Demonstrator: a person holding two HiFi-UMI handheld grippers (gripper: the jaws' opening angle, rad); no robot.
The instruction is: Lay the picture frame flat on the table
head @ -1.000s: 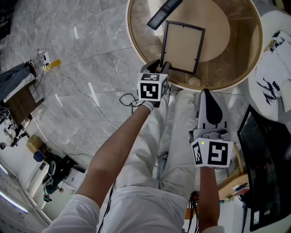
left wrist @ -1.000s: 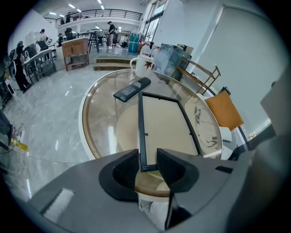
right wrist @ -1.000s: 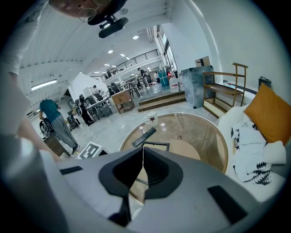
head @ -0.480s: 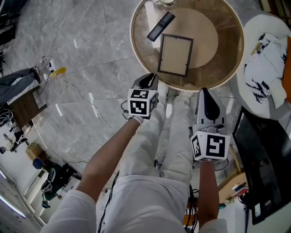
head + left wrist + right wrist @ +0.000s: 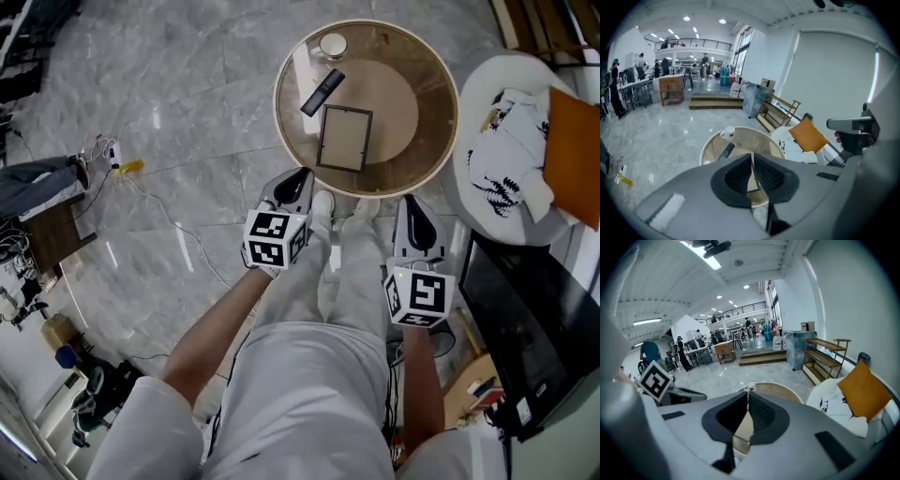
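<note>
The dark-edged picture frame [image 5: 344,139] lies flat on the round glass table [image 5: 422,112], below a black remote [image 5: 322,92]. My left gripper [image 5: 300,176] hangs off the table's near edge, above the person's legs and apart from the frame. Its jaws are closing with nothing between them, and in the left gripper view [image 5: 752,161] the pads nearly touch. My right gripper [image 5: 410,202] is held beside it on the right, also short of the table, shut and empty. The right gripper view [image 5: 746,401] shows its pads meeting, with the table beyond.
A white cup [image 5: 332,44] stands at the table's far edge. To the right is a white armchair [image 5: 525,103] with a patterned cloth [image 5: 502,164] and an orange cushion [image 5: 574,155]. A dark screen [image 5: 525,319] is at the lower right, and a cable [image 5: 159,211] trails on the grey floor.
My left gripper has left the frame's near corner and drawn back off the table, its jaws closing. The frame stays flat on the table. The table looks farther away now.
</note>
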